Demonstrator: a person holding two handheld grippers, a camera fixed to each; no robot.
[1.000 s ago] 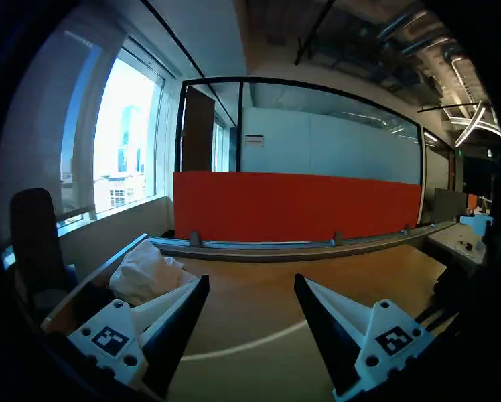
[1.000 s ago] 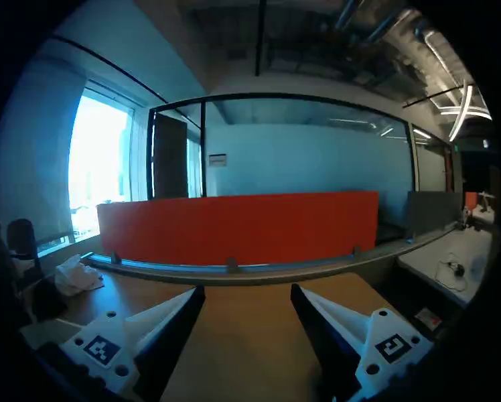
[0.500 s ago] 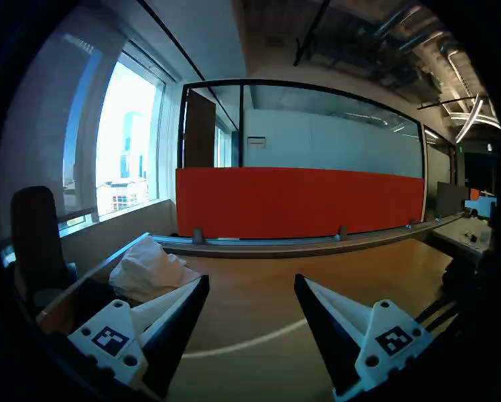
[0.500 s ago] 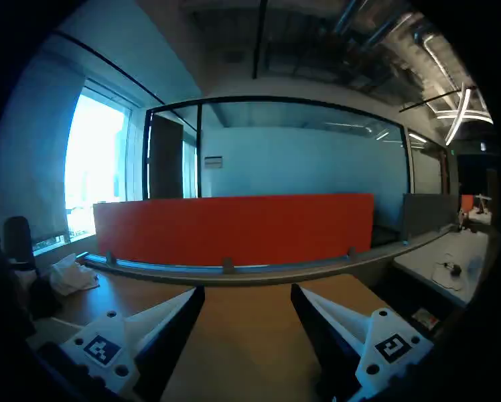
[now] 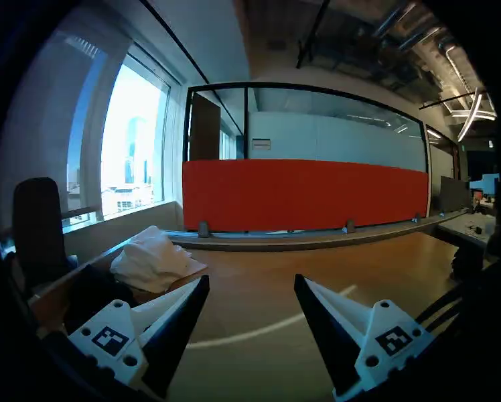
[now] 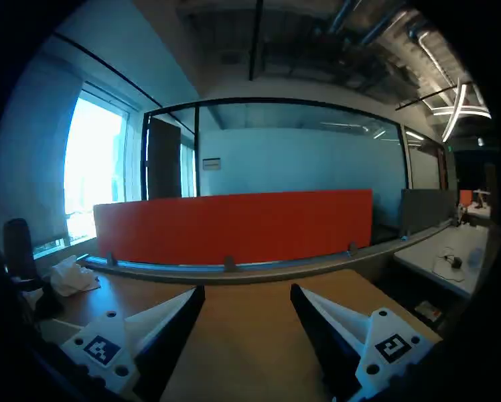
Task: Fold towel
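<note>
Left gripper spread near towel, white line ahead, right gripper spread

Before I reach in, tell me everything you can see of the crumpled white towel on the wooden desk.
The white towel is soft-looking cloth bunched into a rumpled heap, not yet folded, with deep creases and a rounded peak. It lies at the left end of the wooden desk, near the window, ahead and left of the left gripper, whose open fingers are apart from it.

Soft crumpled cloth towel, smooth wood-grain desk — slight sheen, matt orange divider
</note>
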